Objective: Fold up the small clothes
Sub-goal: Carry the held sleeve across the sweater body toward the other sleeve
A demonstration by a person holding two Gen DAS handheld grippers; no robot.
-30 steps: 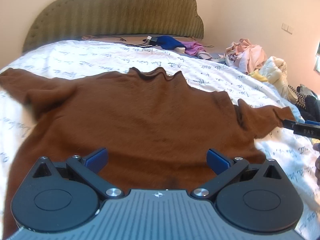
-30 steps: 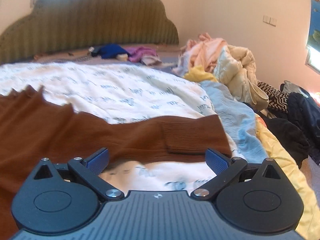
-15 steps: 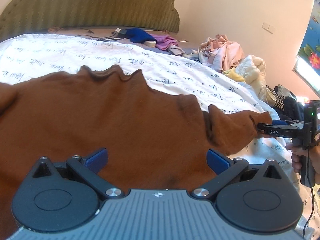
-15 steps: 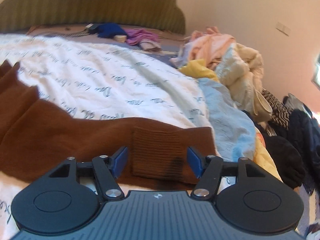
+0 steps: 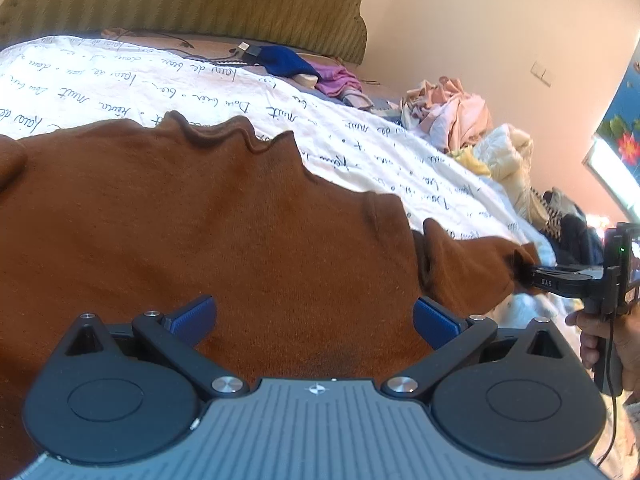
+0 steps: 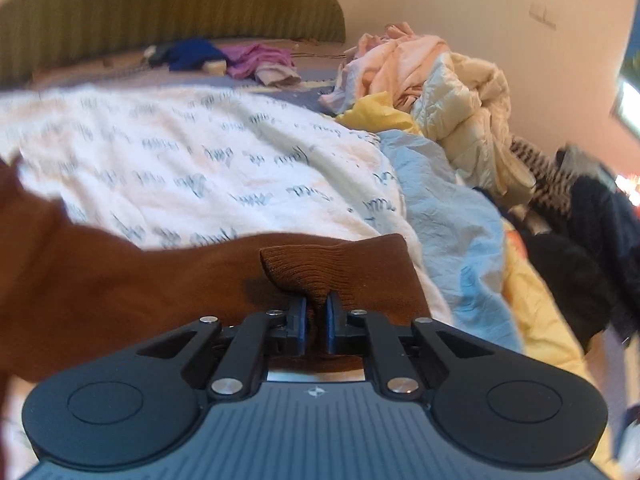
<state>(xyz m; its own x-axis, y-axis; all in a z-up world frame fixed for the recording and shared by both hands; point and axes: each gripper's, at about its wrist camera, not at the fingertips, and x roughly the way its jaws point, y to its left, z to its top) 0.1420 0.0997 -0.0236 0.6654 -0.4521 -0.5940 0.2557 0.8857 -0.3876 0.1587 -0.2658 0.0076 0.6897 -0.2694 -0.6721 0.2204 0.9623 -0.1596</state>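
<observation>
A brown knitted sweater [image 5: 208,224] lies spread on the white printed bedsheet [image 5: 160,88], neck toward the headboard. My left gripper [image 5: 314,316] hovers over the sweater's body, open, with nothing between its blue pads. My right gripper [image 6: 317,312] is shut on the ribbed cuff [image 6: 308,268] of the right sleeve [image 6: 160,280], lifting it off the sheet. In the left wrist view the right gripper [image 5: 532,276] pinches that sleeve end at the far right, held by a person's hand [image 5: 608,344].
A green padded headboard [image 5: 200,4] stands at the back. Blue and purple clothes [image 5: 304,70] lie near it. A heap of pink, cream and yellow laundry [image 6: 432,80] fills the bed's right side, with a light blue cloth [image 6: 452,216] and dark garments [image 6: 588,248] beyond.
My right gripper has closed from wide open onto the sleeve cuff and raised it. My left gripper has stayed open and swung rightward over the sweater.
</observation>
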